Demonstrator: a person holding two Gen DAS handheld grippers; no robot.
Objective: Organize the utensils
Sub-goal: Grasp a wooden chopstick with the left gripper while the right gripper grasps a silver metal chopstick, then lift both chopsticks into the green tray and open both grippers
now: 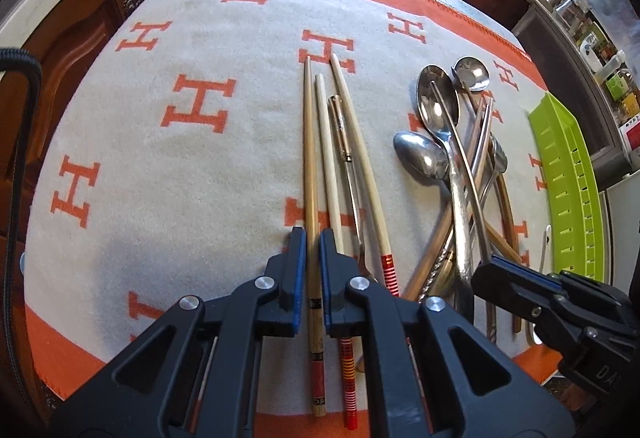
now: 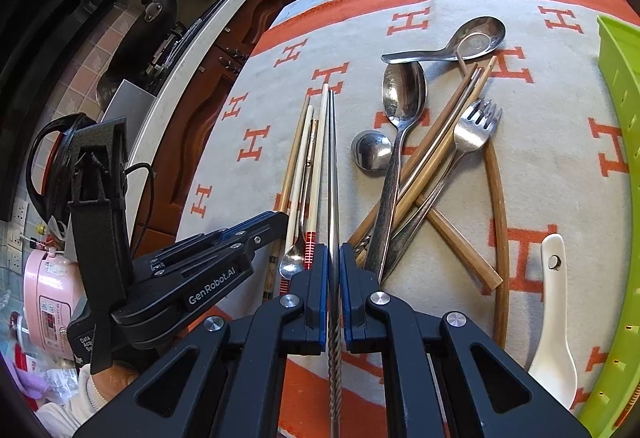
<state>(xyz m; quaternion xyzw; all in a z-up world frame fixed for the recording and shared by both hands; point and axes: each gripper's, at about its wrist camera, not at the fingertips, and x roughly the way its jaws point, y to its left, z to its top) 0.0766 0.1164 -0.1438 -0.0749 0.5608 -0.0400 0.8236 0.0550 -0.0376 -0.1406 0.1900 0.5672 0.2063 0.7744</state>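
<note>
My left gripper point(image 1: 313, 240) is shut on a brown wooden chopstick point(image 1: 309, 141), near its red printed end. Beside that chopstick, on the cream cloth point(image 1: 180, 165) with orange H marks, lie a pale chopstick point(image 1: 326, 141), a thin metal teaspoon point(image 1: 345, 141) and a red-striped chopstick point(image 1: 360, 145). My right gripper point(image 2: 333, 252) is shut on a steel chopstick point(image 2: 332, 157) with a twisted end. In the left wrist view the right gripper point(image 1: 494, 262) holds this steel chopstick point(image 1: 460, 157) over the pile. The left gripper point(image 2: 280, 217) shows at the left of the right wrist view.
A pile of steel spoons point(image 2: 402, 97), a fork point(image 2: 474, 129) and bamboo chopsticks point(image 2: 436, 153) lies right of the row. A white ceramic spoon point(image 2: 554, 318) lies beside a lime green slotted tray point(image 2: 624, 157) at the right edge. Dark wooden cabinets point(image 1: 80, 49) stand beyond the table.
</note>
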